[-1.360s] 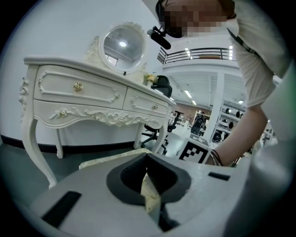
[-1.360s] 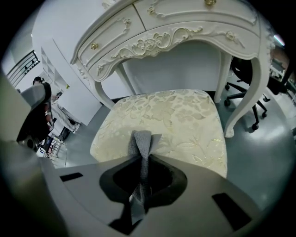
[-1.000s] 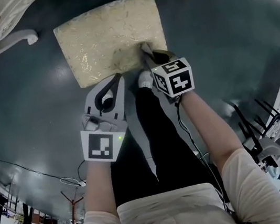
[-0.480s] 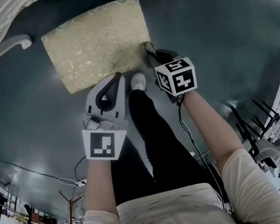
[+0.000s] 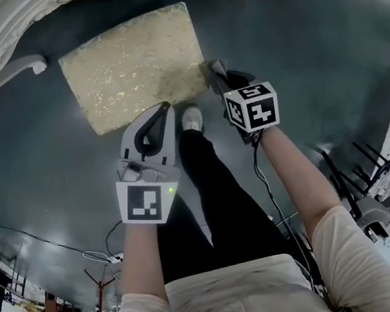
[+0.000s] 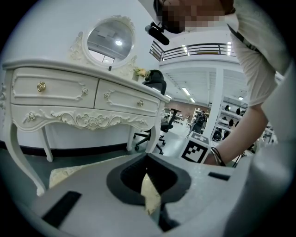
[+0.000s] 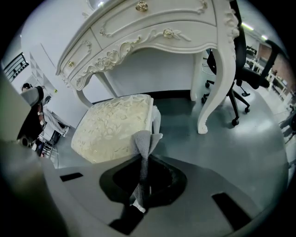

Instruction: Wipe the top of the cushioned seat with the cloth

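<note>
We see the right gripper (image 5: 216, 75) clamped on the grey cloth (image 7: 144, 141), held just beside the lower right corner of the cushioned seat (image 5: 132, 66), upper middle of the head view. Touching or not, we can't tell. Left gripper (image 5: 165, 110) has its jaws together and empty, near the seat's lower edge.

Floor (image 5: 50, 176): dark grey-green, smooth, glossy. Standing on it: cushioned seat (image 5: 132, 66), cream patterned top, just before a white dressing table (image 7: 152, 32) on curved legs. White shoe (image 5: 191, 117) beside the seat's near edge. Black office chair (image 7: 240, 88) to the right; thin cable (image 5: 54, 242) trailing left
</note>
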